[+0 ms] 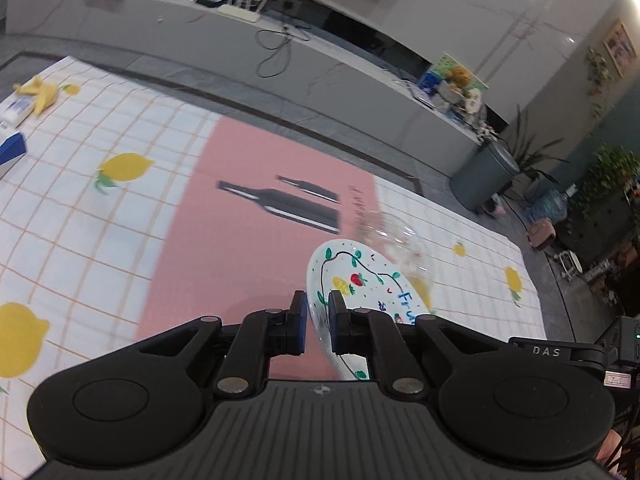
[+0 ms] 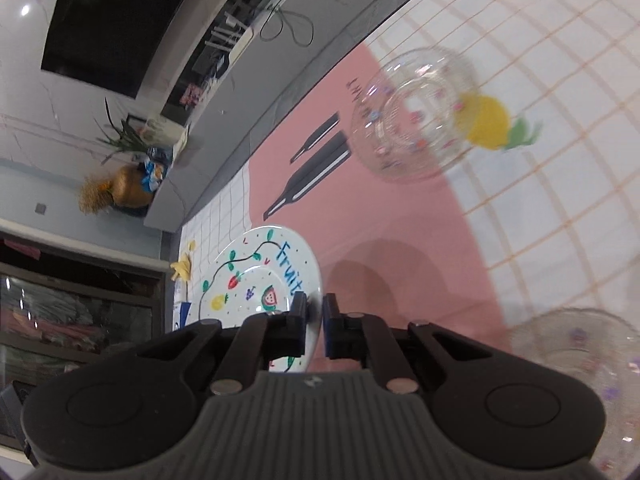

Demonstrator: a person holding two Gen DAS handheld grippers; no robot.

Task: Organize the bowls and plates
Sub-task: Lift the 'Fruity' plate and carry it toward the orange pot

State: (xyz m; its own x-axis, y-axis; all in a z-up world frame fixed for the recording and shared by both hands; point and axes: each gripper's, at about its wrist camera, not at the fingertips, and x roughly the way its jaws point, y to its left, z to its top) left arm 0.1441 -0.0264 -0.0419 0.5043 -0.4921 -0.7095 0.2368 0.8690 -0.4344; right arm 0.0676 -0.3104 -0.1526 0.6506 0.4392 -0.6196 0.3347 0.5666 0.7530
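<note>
My left gripper (image 1: 318, 312) is shut on the rim of a white plate painted with fruit and the word "Fruit" (image 1: 360, 276), held tilted above the pink mat (image 1: 248, 240). My right gripper (image 2: 314, 314) is shut on the rim of the same kind of white fruit plate (image 2: 256, 276), held on edge. A clear glass bowl with small coloured dots (image 2: 416, 116) sits on the table beyond it, partly on the pink mat (image 2: 380, 232); it shows faintly behind the plate in the left wrist view (image 1: 394, 236). A clear glass plate (image 2: 584, 360) lies at the lower right.
The table wears a white checked cloth with lemons (image 1: 80, 208). A banana peel (image 1: 40, 92) and blue-and-white boxes (image 1: 10, 148) lie at its far left. A grey TV bench (image 1: 224, 40) with cables runs behind the table.
</note>
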